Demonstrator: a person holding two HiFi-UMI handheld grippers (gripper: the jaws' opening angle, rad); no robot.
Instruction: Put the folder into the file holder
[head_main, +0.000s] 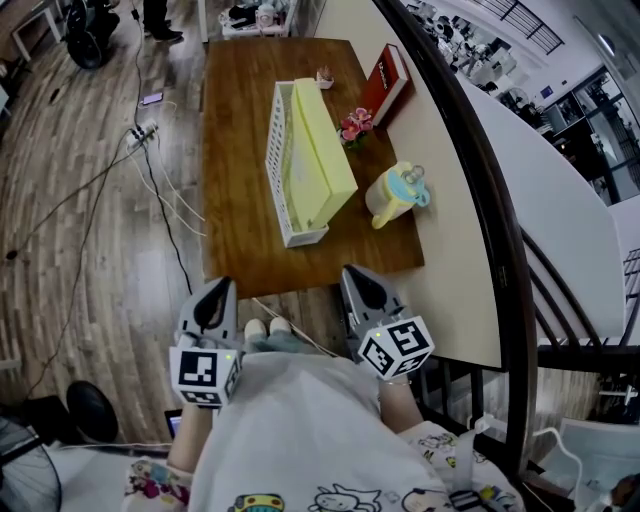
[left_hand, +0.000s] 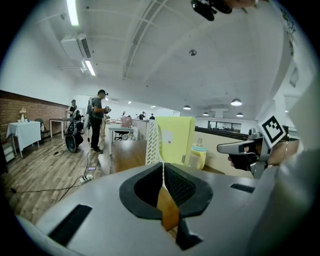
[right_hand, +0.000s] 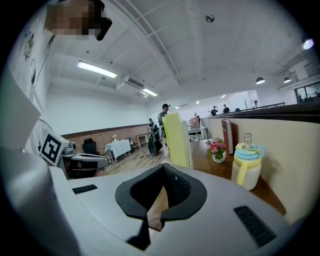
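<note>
We hold the left gripper (head_main: 213, 295) and the right gripper (head_main: 362, 285) clenched on nothing, at the near edge of the table (head_main: 235, 100). The yellow folder (head_main: 320, 150) stands in the white file holder (head_main: 278, 150), well apart from both.

Folder (head_main: 322, 150): pale yellow, thick, box-like, plain faces, small white label on near end. Stands on long edge inside file holder (head_main: 281, 150), upright, top rising well above holder's rim, running nearly holder's full length. File holder: white, long, narrow, lattice-pattern side wall, low end wall at near end. Sits mid-table (head_main: 235, 110), on dark brown wood, long axis running away from person.
</note>
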